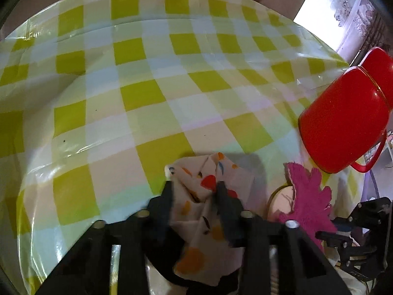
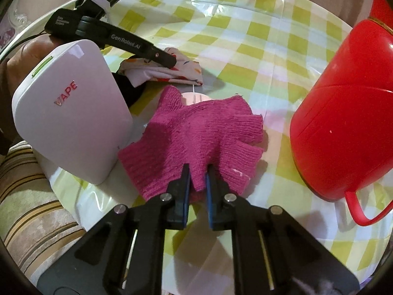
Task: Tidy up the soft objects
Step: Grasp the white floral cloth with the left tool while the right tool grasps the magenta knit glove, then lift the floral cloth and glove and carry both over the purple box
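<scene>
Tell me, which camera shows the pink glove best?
The right wrist view: the pink glove lies spread out, cuff pinched by the right gripper. The left wrist view catches only its fingers at the edge.

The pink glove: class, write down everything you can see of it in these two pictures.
The pink glove is knitted, fuzzy magenta wool, with a ribbed cuff and short, cut-off fingers. It lies flat, cuff towards the right wrist camera, fingers spread away to the right, partly over a pale round thing on the checked tablecloth. The right hand-held gripper is shut on a fold near its cuff. It sits between a white box and a red jug.
</scene>
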